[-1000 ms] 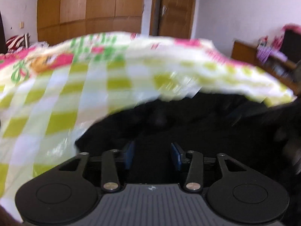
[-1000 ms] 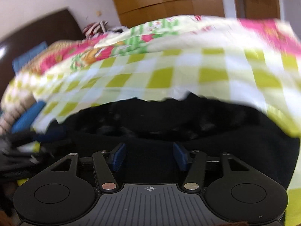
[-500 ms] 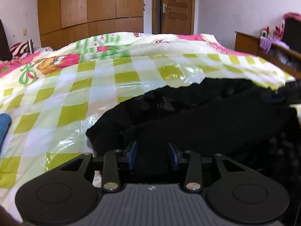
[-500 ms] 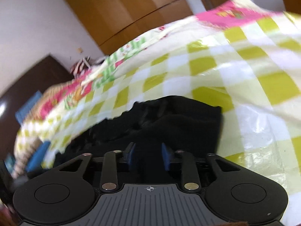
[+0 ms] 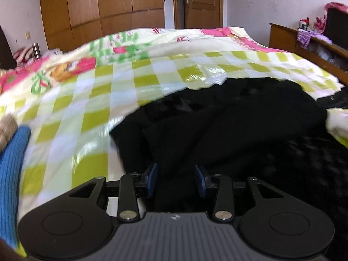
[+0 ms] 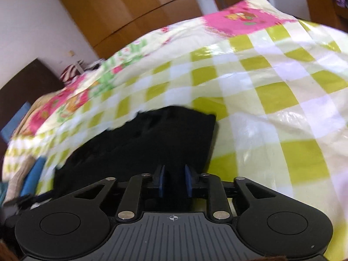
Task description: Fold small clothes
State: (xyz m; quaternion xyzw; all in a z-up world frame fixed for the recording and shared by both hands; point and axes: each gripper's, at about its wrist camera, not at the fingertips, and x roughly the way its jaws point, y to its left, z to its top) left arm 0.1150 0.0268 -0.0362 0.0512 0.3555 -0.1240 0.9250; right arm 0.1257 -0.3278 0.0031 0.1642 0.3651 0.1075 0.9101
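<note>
Two grippers, left gripper (image 5: 176, 179) and right gripper (image 6: 175, 183), each clamp black garment (image 5: 228, 130) folds on a checkered bed (image 5: 91, 117); the right's jaws have just widened; wooden wardrobes (image 5: 102, 10) stand beyond.

Black garment (image 5: 228, 130), checked bedcover (image 5: 121, 91), blue knit (image 5: 13, 163)

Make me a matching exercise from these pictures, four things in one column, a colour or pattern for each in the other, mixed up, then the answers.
Things:
1. garment
2. plastic sheet
3. knit cloth
4. wardrobe

Colours:
A. brown wood
B. black
C. blue, ribbed
D. green and white checks

Pairs: 1-B, 2-D, 3-C, 4-A
</note>
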